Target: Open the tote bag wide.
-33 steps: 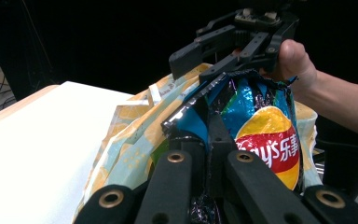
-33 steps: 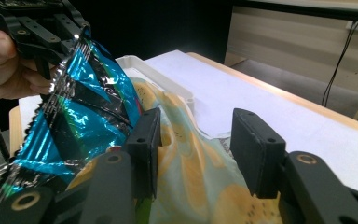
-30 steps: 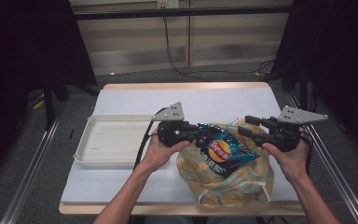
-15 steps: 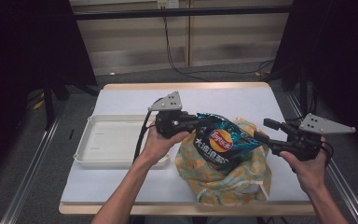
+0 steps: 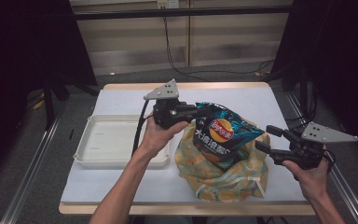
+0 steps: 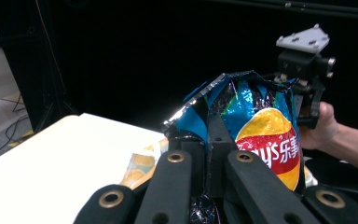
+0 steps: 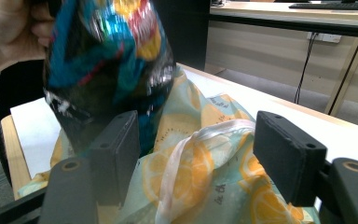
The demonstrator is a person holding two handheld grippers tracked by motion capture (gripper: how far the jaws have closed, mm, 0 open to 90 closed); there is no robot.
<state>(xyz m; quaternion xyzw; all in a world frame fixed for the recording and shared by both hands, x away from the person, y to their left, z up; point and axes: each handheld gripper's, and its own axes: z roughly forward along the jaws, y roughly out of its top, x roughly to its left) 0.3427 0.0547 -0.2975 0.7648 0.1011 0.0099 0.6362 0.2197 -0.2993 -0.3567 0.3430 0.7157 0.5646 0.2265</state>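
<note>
A blue crisp packet (image 5: 221, 135) stands up out of a lemon-print cloth bag (image 5: 223, 179) at the table's middle. My left gripper (image 5: 192, 111) is shut on the packet's crimped top edge, and its jaws pinch that edge in the left gripper view (image 6: 209, 128). The packet (image 6: 265, 140) hangs to the right of them. My right gripper (image 5: 265, 137) stands off the cloth bag's right side; its jaws have just been opening and nothing is pinched between them. In the right gripper view (image 7: 200, 135) the cloth bag (image 7: 205, 186) and its white strap (image 7: 191, 149) lie beyond the open jaws, with the packet (image 7: 107, 70) above left.
A white tray (image 5: 107, 140) sits on the table's left half, beside the hand on my left gripper. The white table cover (image 5: 121, 186) ends at a wooden front edge. Metal rails run along both sides of the table.
My right gripper has drawn away to the right of the bag and its jaws have opened. My left gripper has lifted the crisp packet higher out of the cloth bag.
</note>
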